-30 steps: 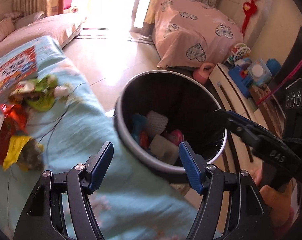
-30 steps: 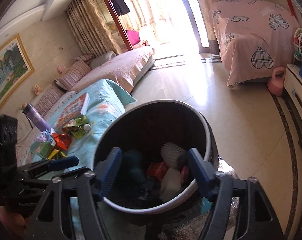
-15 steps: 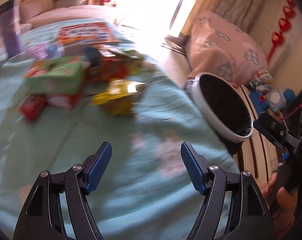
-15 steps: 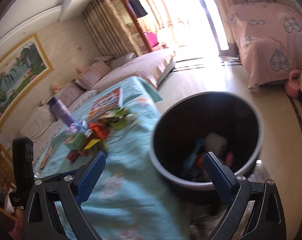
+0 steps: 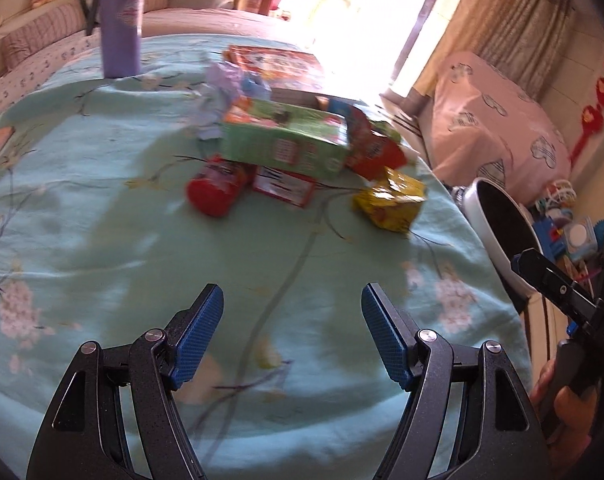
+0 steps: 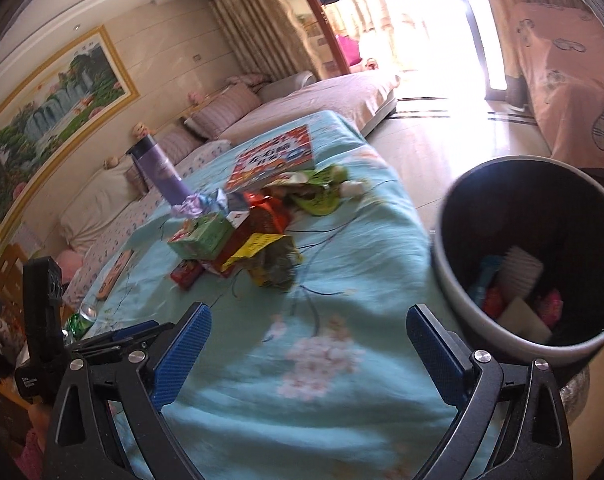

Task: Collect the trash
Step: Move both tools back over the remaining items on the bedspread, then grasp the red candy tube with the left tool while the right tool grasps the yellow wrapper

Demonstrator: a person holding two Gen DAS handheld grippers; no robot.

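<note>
Swung tableward; fingers (image 5: 198, 336) agape (empty).

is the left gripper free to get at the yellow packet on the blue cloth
Probably yes. The left gripper is open and empty, and only bare cloth lies between it and the yellow packet, which sits at the pile's near edge, uncovered.
</note>
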